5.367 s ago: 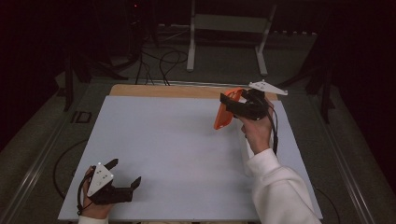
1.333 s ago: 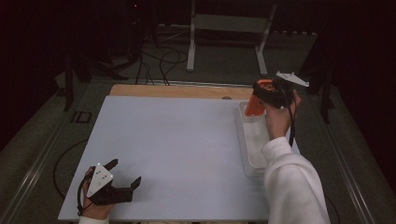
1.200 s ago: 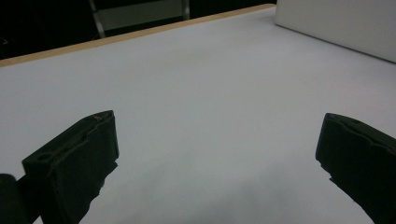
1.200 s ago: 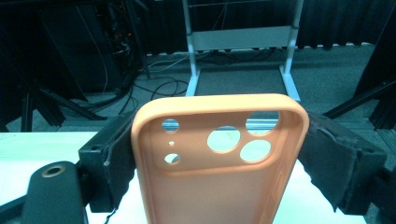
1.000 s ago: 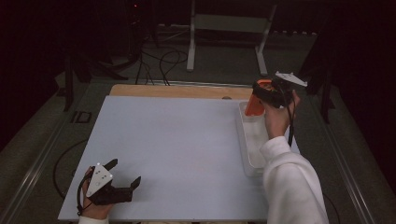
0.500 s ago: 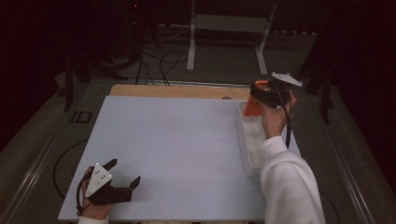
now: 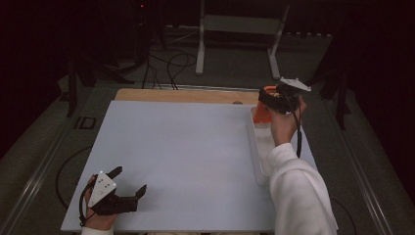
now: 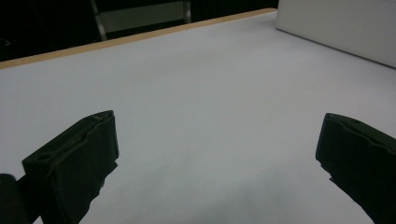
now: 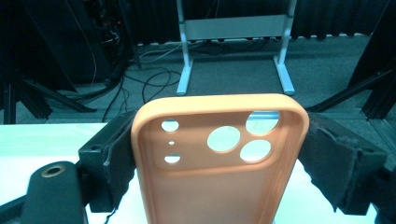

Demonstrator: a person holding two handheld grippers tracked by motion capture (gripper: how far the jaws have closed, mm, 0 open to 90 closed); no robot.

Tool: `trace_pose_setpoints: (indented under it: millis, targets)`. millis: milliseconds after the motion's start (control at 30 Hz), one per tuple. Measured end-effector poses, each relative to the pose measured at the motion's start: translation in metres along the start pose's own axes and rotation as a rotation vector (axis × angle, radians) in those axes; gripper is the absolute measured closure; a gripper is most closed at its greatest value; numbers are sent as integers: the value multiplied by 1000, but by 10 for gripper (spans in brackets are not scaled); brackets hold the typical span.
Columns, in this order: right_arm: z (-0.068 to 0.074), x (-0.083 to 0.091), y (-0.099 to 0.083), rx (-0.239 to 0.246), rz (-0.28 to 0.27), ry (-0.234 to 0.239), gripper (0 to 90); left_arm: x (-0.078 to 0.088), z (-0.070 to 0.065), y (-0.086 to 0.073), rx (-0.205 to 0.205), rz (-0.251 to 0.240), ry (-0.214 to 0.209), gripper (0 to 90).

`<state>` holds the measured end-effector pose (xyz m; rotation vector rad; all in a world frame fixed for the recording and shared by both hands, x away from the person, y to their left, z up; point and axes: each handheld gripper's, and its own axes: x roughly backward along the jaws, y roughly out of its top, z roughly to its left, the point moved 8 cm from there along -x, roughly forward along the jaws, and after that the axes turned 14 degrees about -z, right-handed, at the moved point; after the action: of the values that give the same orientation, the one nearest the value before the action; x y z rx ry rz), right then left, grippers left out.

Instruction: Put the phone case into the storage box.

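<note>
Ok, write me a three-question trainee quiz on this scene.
1. True or false: the right gripper holds an orange phone case between its fingers.
2. What lies between the left gripper's fingers: A) the phone case, B) nothing, just bare white table, C) a cable?
3. Name the long white thing on the table under the right hand.

Key: 1 true; 2 B; 3 a white tray.
</note>
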<state>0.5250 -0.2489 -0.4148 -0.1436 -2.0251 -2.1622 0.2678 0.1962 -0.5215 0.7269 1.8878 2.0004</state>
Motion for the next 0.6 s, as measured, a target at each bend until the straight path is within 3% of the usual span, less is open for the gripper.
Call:
trace_pose_setpoints:
  millis: [600]
  targets:
    - [-3, -9, -17, 10, 33, -22, 169, -1, 0, -1, 6, 0, -2, 0]
